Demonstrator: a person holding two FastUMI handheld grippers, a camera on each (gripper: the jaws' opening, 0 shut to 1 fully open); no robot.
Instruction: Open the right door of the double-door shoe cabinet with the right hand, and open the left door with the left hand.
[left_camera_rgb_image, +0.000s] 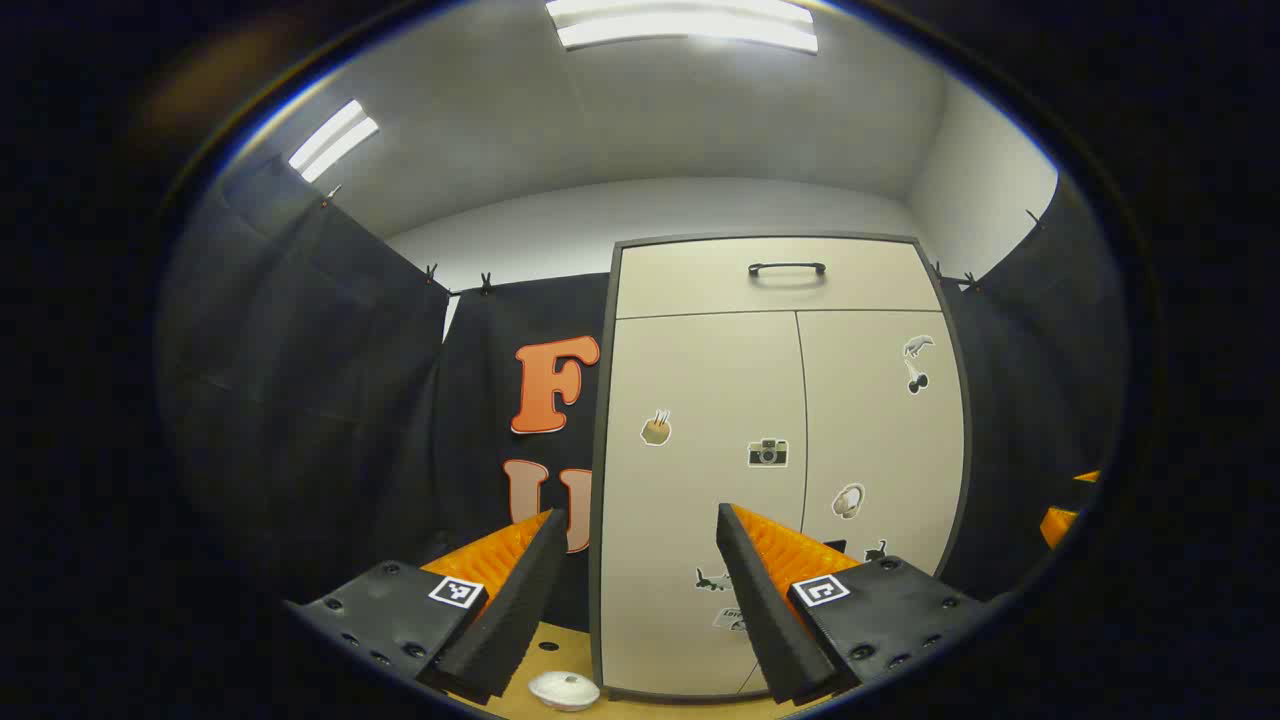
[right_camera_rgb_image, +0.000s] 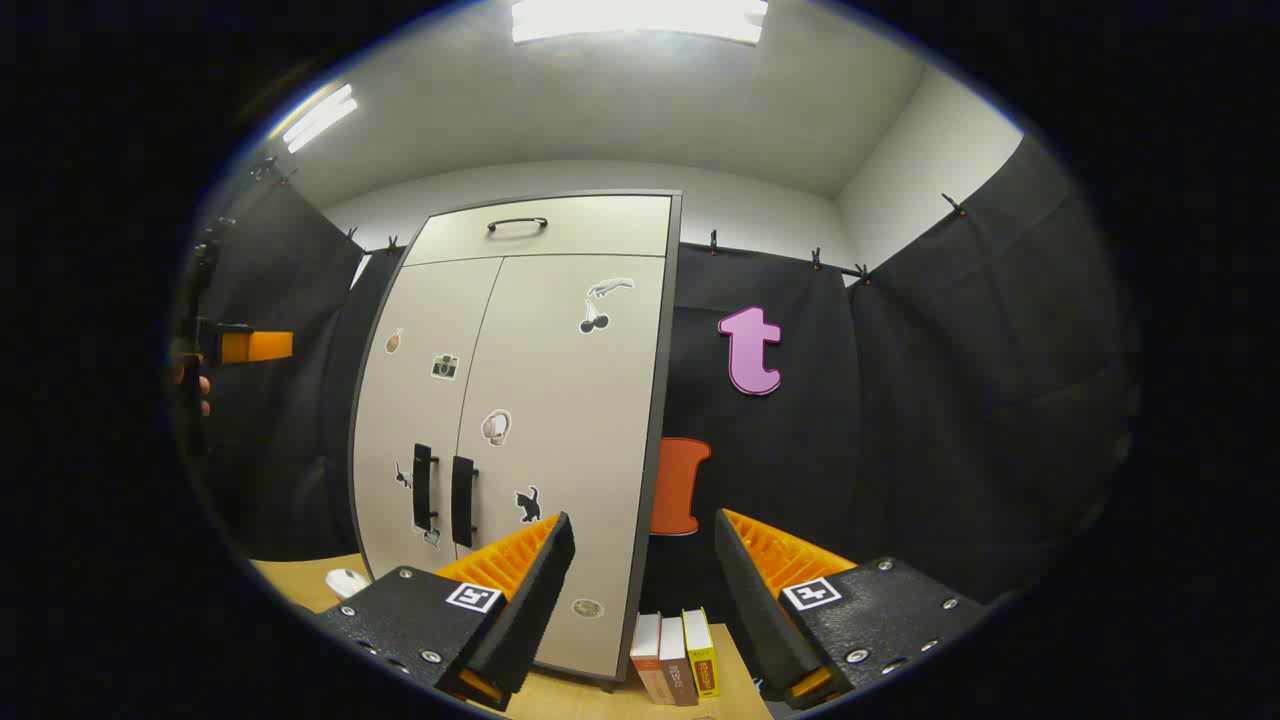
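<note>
Shoe cabinet stood upright on the counter against the black cloth, beige with dark frame, both doors shut, stickers on them. Two black door handles sat side by side at the seam. Left hand-held gripper and right hand-held gripper were both spread wide, holding nothing, well apart from the cabinet. Handles hidden behind fingers in left gripper view; cabinet base cut off.

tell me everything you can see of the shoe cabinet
The shoe cabinet is tall, with smooth cream panels in a dark grey frame. It stands upright on the wooden floor against the black cloth wall. Both doors are shut. Two black vertical handles sit side by side at the centre seam, low down. A top panel carries a black horizontal handle. Small stickers dot the doors. Books stand by its right foot. Neither gripper touches it.
</note>
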